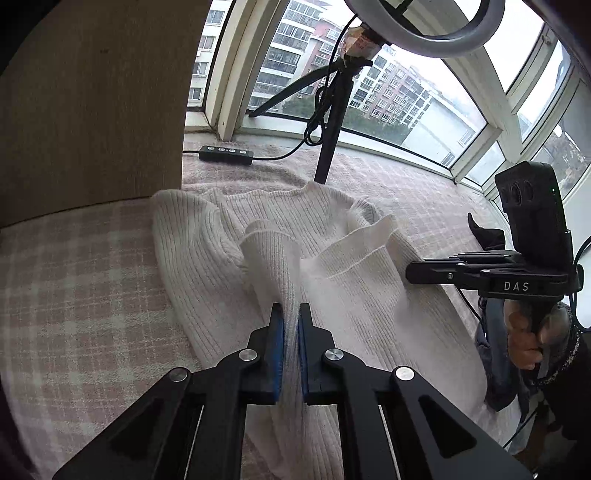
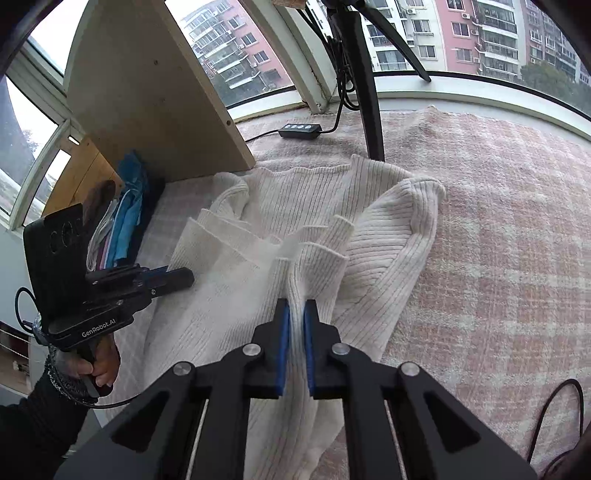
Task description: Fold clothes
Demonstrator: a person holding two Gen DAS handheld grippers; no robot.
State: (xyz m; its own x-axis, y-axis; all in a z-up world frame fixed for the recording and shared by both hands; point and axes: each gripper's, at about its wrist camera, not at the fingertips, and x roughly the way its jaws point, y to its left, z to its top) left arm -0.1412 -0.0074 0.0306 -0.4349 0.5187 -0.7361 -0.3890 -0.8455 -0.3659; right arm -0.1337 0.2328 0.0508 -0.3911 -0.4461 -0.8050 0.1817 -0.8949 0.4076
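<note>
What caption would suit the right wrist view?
Right gripper pinches a fold of the cream ribbed sweater on a pink checked blanket.

ring light (image 1: pixel 424 26) cut off above

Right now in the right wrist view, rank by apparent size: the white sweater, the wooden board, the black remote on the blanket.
1. white sweater
2. wooden board, though it sits farther back
3. black remote, clearly smallest
</note>
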